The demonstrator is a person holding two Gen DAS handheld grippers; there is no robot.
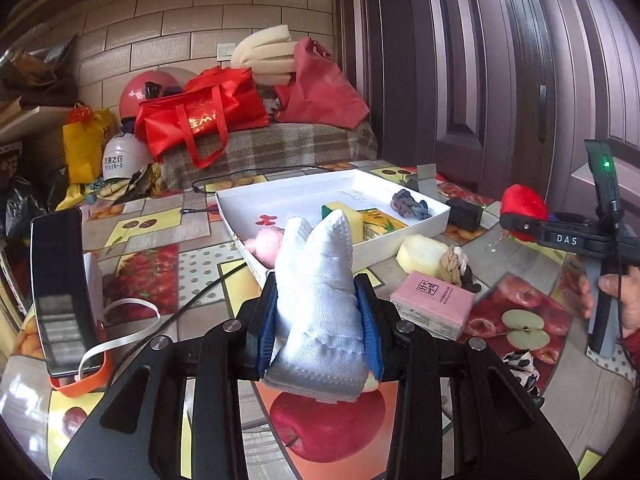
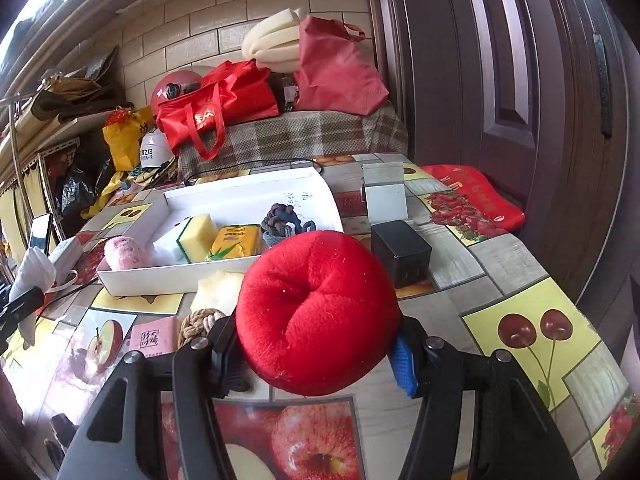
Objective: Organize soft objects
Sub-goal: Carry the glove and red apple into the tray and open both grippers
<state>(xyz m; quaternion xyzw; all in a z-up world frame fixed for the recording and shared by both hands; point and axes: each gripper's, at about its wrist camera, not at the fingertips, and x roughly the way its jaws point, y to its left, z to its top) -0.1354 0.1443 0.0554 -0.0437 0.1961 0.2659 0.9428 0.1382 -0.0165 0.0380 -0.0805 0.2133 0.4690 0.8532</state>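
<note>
While clamped on a white sock (image 1: 320, 296), left gripper (image 1: 318, 320) near white box (image 1: 400, 240); right gripper (image 2: 316, 356) squeezing red plush ball (image 2: 316, 312) beside it.

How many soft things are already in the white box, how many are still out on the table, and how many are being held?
In the white box: 4 – pink puff, yellow sponge, yellow tissue pack, grey-blue knot
On the table: 3 – pale sponge, rope knot, pink tissue pack
Held: 2 – white sock, red plush ball
Total: 9
</note>
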